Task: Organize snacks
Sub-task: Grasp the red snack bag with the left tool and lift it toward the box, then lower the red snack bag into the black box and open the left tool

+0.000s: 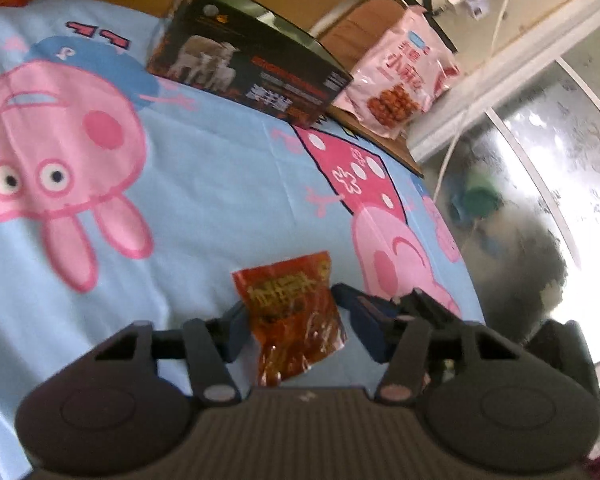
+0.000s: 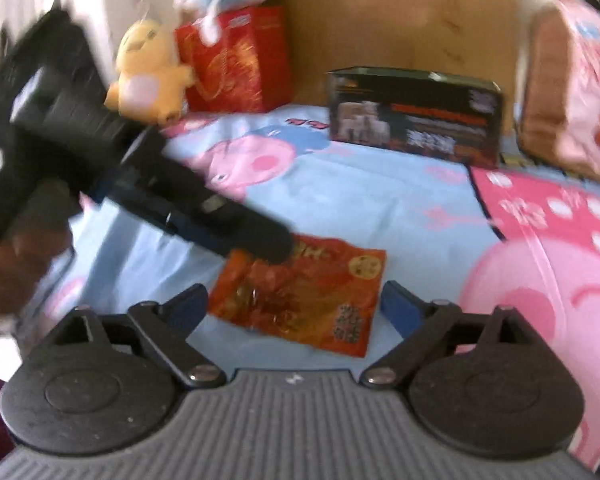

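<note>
A red-orange snack packet (image 1: 296,312) lies on the light blue cartoon bed sheet (image 1: 204,184). In the left wrist view my left gripper (image 1: 296,320) has a blue pad against each side of the packet and is shut on it. The right wrist view shows the same packet (image 2: 312,292) flat on the sheet, with the left gripper (image 2: 268,244) reaching in from the left onto its far left corner. My right gripper (image 2: 296,306) stands wide open just in front of the packet's near edge, its pads clear of it.
A dark box (image 1: 252,68) with a sheep picture stands at the head of the bed. A pink snack bag (image 1: 400,80) leans on a brown bedside stand. A yellow plush toy (image 2: 148,72) and a red gift bag (image 2: 236,60) sit at the back left. The bed's edge runs along the right.
</note>
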{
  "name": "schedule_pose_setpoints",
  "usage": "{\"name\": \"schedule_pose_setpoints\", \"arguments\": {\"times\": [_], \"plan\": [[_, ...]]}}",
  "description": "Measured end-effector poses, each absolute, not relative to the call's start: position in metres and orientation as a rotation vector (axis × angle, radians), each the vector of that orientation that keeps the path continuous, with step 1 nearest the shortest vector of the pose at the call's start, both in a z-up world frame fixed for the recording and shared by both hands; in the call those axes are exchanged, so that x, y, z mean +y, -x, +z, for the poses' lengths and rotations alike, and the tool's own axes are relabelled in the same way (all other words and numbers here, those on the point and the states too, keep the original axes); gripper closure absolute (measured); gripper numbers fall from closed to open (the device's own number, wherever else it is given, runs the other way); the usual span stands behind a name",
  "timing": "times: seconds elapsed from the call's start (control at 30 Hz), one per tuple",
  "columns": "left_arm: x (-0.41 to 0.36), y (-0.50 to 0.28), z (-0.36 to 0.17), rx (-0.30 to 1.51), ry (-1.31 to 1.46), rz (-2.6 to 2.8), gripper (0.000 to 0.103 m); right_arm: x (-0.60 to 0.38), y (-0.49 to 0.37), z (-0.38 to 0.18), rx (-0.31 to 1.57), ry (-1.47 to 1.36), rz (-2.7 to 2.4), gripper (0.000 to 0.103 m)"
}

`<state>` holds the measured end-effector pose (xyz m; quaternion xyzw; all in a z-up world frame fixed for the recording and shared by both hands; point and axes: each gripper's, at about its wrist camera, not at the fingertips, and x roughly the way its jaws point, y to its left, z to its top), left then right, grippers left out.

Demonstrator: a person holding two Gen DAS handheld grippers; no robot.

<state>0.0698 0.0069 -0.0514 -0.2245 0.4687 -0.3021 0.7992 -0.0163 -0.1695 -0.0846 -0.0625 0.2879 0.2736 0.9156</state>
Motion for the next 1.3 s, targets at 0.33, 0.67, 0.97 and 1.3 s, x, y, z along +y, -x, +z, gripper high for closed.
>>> {"name": "schedule_pose_setpoints", "arguments": {"times": [0.33, 0.67, 0.97, 1.3], "plan": [[0.006, -0.075, -0.046, 0.972, 0.460, -0.624, 0.075, -0.164, 0.006, -0.085, 0.553, 0.099, 0.515, 0.038], [-0.011, -0.125, 0.011, 0.835, 0.344, -0.646, 0.075, -0.176, -0.029, -0.053, 0.428, 0.073, 0.493, 0.040], [-0.030, -0.231, 0.048, 0.642, 0.229, -0.352, 0.031, -0.171, -0.153, -0.009, 0.255, 0.045, 0.394, 0.024], [0.000, -0.177, 0.005, 0.686, 0.325, -0.352, 0.034, -0.204, -0.124, -0.033, 0.304, -0.113, 0.375, 0.012]]}}
